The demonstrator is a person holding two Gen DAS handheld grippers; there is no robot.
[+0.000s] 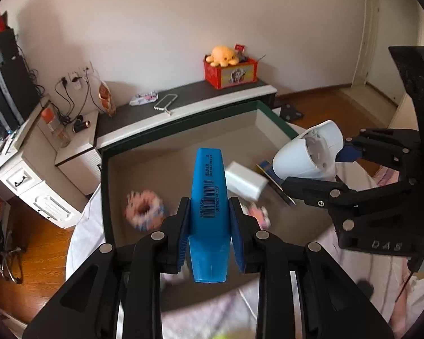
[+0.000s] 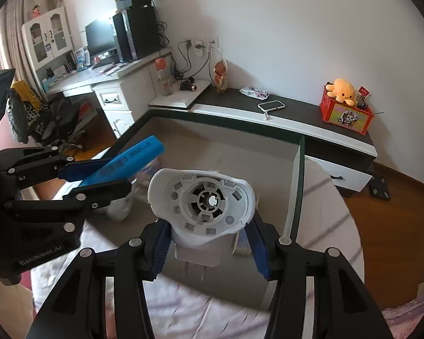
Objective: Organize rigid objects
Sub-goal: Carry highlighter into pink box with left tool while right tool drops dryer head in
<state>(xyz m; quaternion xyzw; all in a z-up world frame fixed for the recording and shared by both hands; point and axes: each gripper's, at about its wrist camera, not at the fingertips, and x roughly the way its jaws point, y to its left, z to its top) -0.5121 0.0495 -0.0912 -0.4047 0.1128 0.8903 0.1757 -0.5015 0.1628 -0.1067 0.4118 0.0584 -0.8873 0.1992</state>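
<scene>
Mid-task, by the look of it. Left gripper (image 1: 209,220) pinched on blue highlighter (image 1: 209,197), held above near edge of green-rimmed box (image 1: 271,115). Right gripper (image 2: 209,243) clamped around white plug-in device (image 2: 202,206), prongs pointing down, likewise over box's near edge, right of highlighter. Already inside box: pink donut-shaped toy (image 1: 144,210) at left, white rectangular block (image 1: 244,180) mid-floor, flat dark-and-yellow item (image 1: 271,176) beyond it, small pink item (image 1: 258,214) near front; blurred, not identified further. Judged remaining: both carried pieces to be lowered into box and released. Unclear whether more items waited outside box.
</scene>
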